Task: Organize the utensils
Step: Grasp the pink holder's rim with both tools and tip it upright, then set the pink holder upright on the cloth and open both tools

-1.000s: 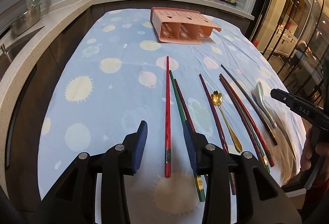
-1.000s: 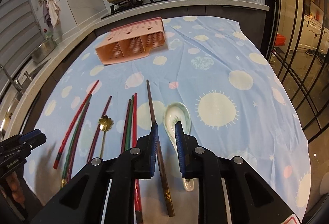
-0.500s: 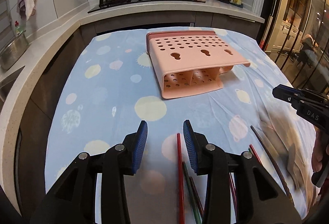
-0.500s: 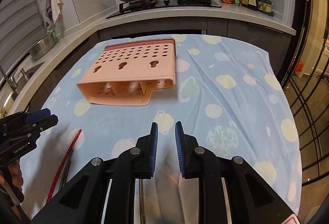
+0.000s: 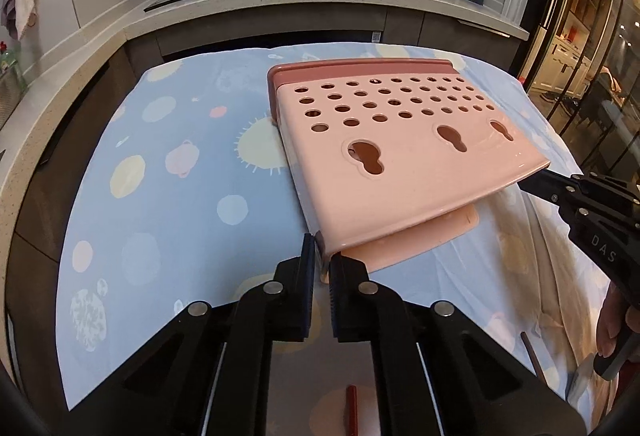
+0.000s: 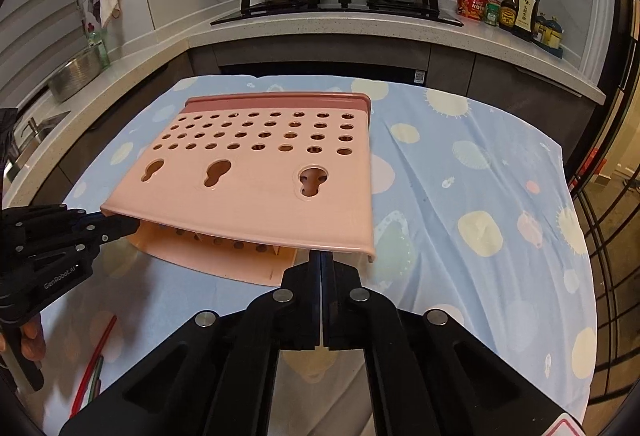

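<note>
The pink rack [image 5: 400,164] lies tipped on the tabletop [image 5: 168,196], its perforated back panel facing up and its open mouth toward both tongs. The near edge is raised off the blue spotted cloth [image 6: 480,196], while the far, darker pink rim rests on the cloth.

The left tongs [image 5: 321,260] are nearly pressed together, pinching the rack's near left corner: the corner's thin wall sits in the narrow slot between their blue pads [image 5: 308,256]. From these tongs the rack spreads ahead and to the right.

The right tongs [image 6: 321,264] are pressed together just under the rack's near right edge, their tips hidden behind the rim; they seem to pinch that wall, though the contact itself is not visible. From these tongs the rack spreads ahead and to the left.

Each view shows the other tongs reaching the rack's opposite corner from the side.

Behind the left tongs, the end of a red chopstick [image 5: 351,412] shows on the cloth. Left of and behind the right tongs lie red and green chopsticks [image 6: 94,360].
</note>
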Demonstrator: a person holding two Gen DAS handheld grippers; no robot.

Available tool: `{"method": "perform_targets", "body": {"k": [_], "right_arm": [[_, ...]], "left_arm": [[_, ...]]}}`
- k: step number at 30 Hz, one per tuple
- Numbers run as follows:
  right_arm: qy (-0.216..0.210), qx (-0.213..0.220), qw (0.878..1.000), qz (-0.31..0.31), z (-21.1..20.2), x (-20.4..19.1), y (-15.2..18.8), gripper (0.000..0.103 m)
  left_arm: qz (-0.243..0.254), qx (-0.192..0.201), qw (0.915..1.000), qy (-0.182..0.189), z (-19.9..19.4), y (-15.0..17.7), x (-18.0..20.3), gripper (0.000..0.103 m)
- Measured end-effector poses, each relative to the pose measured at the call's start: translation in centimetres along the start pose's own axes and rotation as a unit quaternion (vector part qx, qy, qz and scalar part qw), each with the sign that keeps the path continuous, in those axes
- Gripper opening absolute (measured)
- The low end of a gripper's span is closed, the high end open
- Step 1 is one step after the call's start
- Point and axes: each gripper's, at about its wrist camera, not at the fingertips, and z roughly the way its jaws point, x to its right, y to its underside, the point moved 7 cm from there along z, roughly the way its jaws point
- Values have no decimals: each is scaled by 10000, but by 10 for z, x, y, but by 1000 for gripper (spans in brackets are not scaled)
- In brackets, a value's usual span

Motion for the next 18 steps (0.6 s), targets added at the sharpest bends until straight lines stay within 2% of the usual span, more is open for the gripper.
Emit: {"method": "perform_targets", "body": {"k": [7, 11, 13, 15, 16, 18], "right_arm": [[-164, 496, 9986, -86, -57, -15, -46, 0], [-54, 690, 9976, -49, -66, -12, -75, 0], [-190, 602, 9980, 73, -68, -7, -69, 1], [-171, 475, 9985, 226, -67, 1, -50, 20], [-75, 419, 9988, 231, -66, 4, -40, 24], [-31, 302, 9992, 271, -65, 8, -24, 25]], "left_arm": [[131, 564, 9981, 197, -54, -34, 8, 8], [54, 757, 9967, 291, -70, -60, 7, 7], [-17, 747, 9969, 265, -69, -67, 3, 6], [-67, 700, 9971, 275, -68, -66, 1, 6], [-78, 701, 9971, 277, -68, -66, 0, 6], [-118, 727, 9969, 269, -68, -69, -4, 5]]}}
